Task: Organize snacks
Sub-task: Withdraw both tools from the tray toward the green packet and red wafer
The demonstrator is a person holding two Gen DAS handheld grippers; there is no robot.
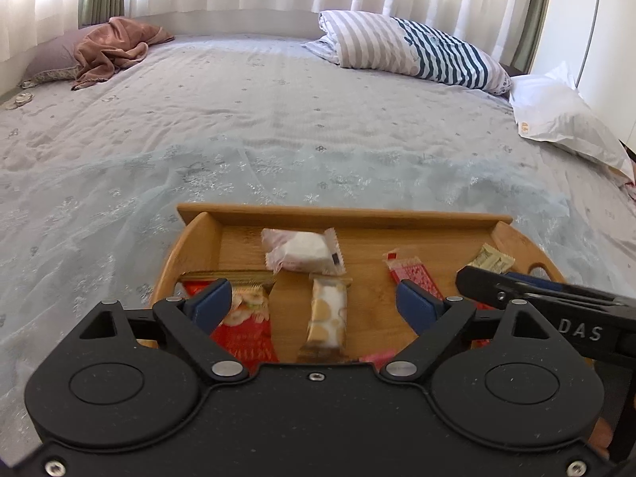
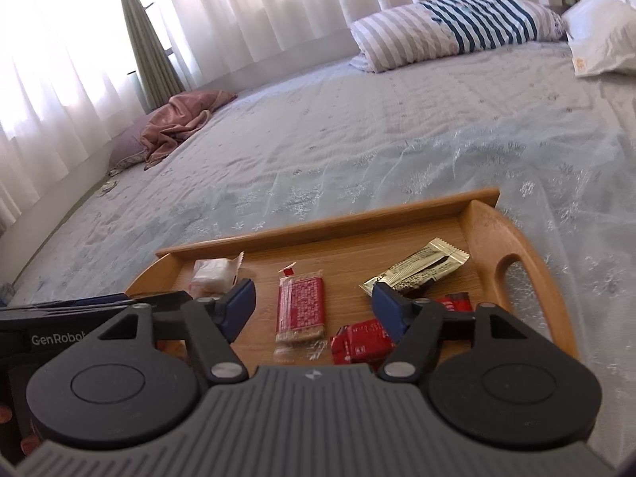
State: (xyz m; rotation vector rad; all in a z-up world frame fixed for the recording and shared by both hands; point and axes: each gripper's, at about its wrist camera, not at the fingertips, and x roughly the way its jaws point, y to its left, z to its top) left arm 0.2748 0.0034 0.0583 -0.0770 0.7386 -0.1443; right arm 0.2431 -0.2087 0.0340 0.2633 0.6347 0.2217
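We held both grippers tilted down over the bamboo tray (image 1: 342, 214) on the bed. The left gripper (image 1: 314, 298) and right gripper (image 2: 314, 302) were released, fingers (image 1: 210, 302) apart, grasping nothing. Wrapped snacks (image 2: 300, 310) lay inside the tray.

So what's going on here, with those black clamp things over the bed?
A person holds two handheld grippers over a wooden tray of wrapped snacks on the bed. The left gripper hangs open above a gold and white bar; the right gripper hangs open above a red bar. Neither grips anything. A white cake packet and a gold packet lie nearby.
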